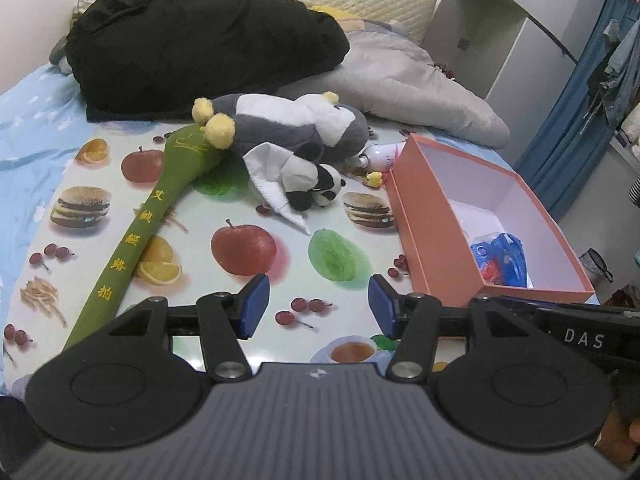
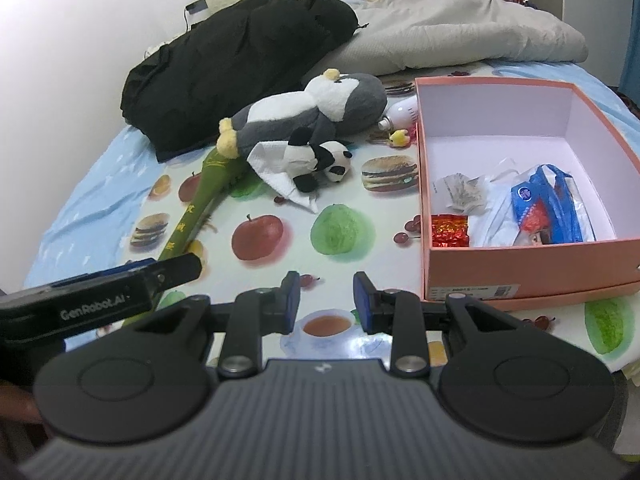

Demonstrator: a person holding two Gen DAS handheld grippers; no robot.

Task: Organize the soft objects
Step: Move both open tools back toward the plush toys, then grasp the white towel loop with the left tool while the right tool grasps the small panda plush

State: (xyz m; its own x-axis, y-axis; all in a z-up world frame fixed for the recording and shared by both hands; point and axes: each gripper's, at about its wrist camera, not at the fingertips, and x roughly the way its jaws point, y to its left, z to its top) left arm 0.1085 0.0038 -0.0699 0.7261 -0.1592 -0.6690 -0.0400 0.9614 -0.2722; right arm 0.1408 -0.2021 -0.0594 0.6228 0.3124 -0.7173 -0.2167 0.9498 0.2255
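Both grippers' blue-padded fingers (image 1: 256, 300) gape empty; centre frame, a fuzzy black-and-white plush panda (image 1: 316, 184) lies beside a rigid salmon-pink cardboard box (image 1: 436, 236).

Two wrist fisheyes, side by side, looking down across a bed

The left wrist view sits low over the near edge of the fruit-print sheet (image 1: 248, 216), tilted downward and facing the headboard at 12 o'clock, its own left gripper (image 1: 318, 306) filling the bottom; the pink box (image 1: 436, 236) lies at 3 o'clock, seen obliquely from its side. The right wrist view looks the same way from a spot further right, with the right gripper (image 2: 326, 300) at the bottom, the box near at 2 o'clock with its inside open to view, and the left gripper's body entering at 9 o'clock. Both share the sheet, the plush penguin (image 1: 296, 120), the plush panda (image 1: 316, 180), the black coat (image 1: 200, 44) and the box.
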